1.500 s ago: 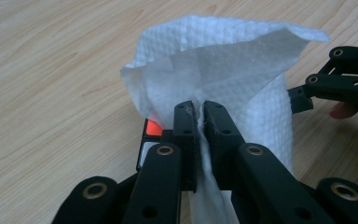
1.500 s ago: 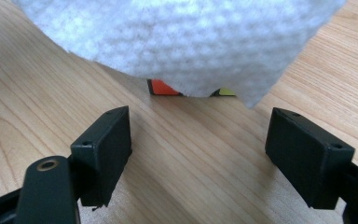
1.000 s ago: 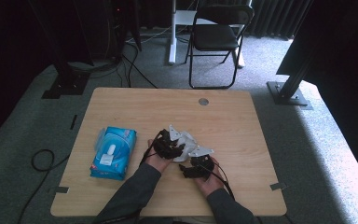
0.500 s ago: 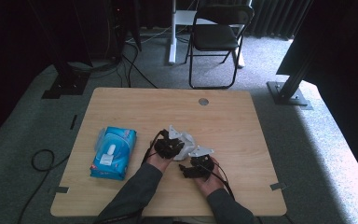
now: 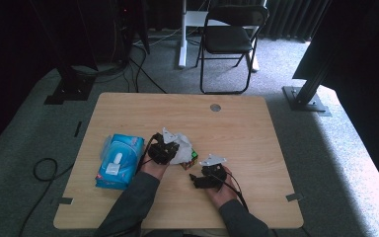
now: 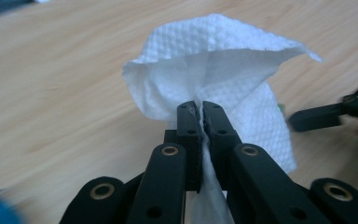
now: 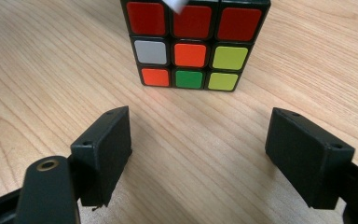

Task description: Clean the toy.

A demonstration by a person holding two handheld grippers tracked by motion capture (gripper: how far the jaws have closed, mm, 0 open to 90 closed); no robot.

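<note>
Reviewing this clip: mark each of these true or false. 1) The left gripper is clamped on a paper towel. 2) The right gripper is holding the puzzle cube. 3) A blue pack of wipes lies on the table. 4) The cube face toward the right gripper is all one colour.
1) The left gripper is clamped on the paper towel: true; its jaws have just been closing, towel between them.
2) The right gripper holds the puzzle cube: false; its jaws stand open, short of the cube.
3) A blue pack of wipes lies on the table: true.
4) One-colour face: false; red, white, orange, yellow-green and green squares show.
</note>
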